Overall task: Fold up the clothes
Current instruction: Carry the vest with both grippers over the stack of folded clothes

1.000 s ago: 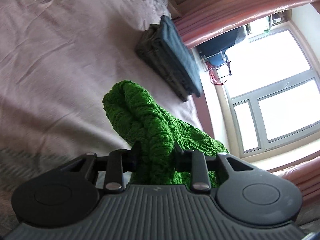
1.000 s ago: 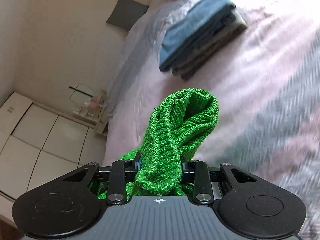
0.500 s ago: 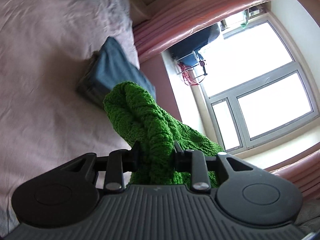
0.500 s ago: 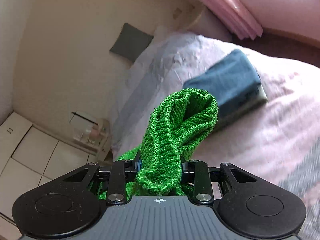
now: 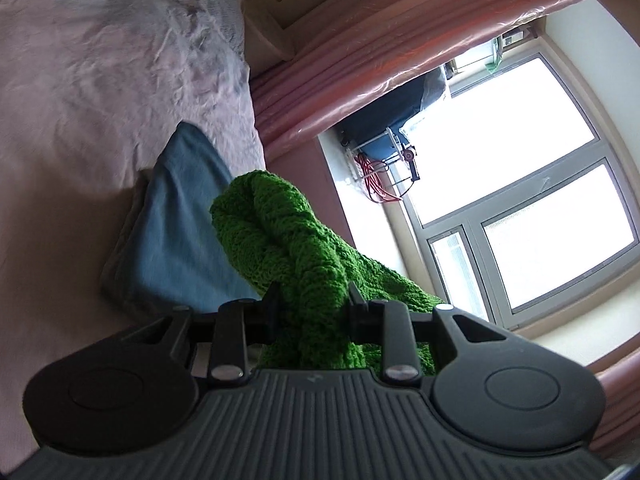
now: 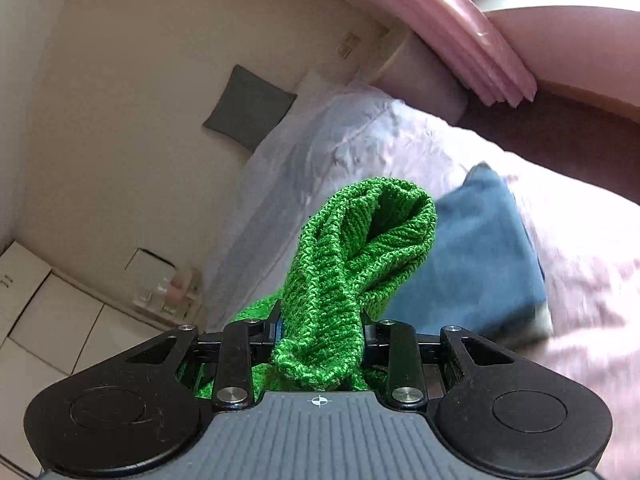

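So the green knitted garment (image 5: 288, 248) is bunched between both sets of my jaws, lifted clear of the bed (image 5: 80, 120) rather than lying on it. My left gripper (image 5: 312, 304) is clamped tight on a thick wad of it, the jaws narrowed until the knit bulges out past them and a fold stands up in front; more of the fabric trails away to the right, below the camera. My right gripper (image 6: 322, 328) does the same with another part of the garment (image 6: 360, 248): jaws closed hard on a doubled roll of ribbed knit, its looped end poking forward and loose fabric hanging beneath on the left. I hold it at two points, I think, so the piece stays gathered as one bundle while I carry it, not dragging or coming undone.

Just beyond the knit, in both views, lies a stack of folded clothes (image 6: 480, 264) with a blue piece on top, resting on the pink bedsheet. I judge that is where finished items go, and that I am bringing this one toward it. Both cameras point across the bed, the left one toward the pink curtains (image 5: 360, 60) and bright window (image 5: 540, 200), the right toward the cream wall with a grey cushion (image 6: 248, 104) at the bed's head.
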Motion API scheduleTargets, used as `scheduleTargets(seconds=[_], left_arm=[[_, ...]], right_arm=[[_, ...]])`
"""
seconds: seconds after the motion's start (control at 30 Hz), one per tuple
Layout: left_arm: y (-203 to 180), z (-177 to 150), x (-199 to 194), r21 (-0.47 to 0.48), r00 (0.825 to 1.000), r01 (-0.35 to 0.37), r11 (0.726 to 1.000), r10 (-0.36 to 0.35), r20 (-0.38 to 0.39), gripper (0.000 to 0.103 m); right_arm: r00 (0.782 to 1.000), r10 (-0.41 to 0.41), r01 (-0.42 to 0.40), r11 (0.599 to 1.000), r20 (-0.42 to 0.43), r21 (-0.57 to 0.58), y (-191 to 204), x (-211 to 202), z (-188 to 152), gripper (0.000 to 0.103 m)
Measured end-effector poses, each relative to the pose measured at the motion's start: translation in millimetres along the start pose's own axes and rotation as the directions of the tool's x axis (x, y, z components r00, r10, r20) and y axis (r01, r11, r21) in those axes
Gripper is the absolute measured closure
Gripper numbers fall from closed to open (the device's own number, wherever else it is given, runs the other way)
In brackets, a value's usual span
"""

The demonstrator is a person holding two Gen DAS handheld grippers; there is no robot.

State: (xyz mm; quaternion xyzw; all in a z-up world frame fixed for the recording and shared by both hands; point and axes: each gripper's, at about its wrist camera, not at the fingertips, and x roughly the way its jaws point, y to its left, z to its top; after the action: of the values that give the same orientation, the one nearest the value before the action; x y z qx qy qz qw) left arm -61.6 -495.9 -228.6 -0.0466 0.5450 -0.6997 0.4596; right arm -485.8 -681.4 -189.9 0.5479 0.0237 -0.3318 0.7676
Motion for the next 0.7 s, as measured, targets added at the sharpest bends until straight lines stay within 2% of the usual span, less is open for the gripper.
scheduleTargets(seconds=[0.17,0.33,0.57,0.7], left_arm=[[23,33,50,0.04,1.0,0.003,0.999,-0.004,0.02,0.077],[45,56,85,0.073,0.999,0.024,0.997,-0.028,0.046,0.077],[83,50,109,0.118,0.997,0.041,0.992,-0.048,0.056,0.077],[109,32,124,0.149,0.999,0.003,0.989,-0.011,0.052,0.077]], right_arm=[[0.999,0.003,-0.002,1.0,0.034,-0.02,-29,40,23,0.072],[0.998,0.019,-0.016,0.998,0.065,-0.056,-53,67,31,0.072],[0.997,0.016,-0.011,0.998,0.078,-0.065,-96,95,15,0.072],[0.995,-0.073,0.074,0.997,0.075,-0.014,-132,106,-6,0.071]])
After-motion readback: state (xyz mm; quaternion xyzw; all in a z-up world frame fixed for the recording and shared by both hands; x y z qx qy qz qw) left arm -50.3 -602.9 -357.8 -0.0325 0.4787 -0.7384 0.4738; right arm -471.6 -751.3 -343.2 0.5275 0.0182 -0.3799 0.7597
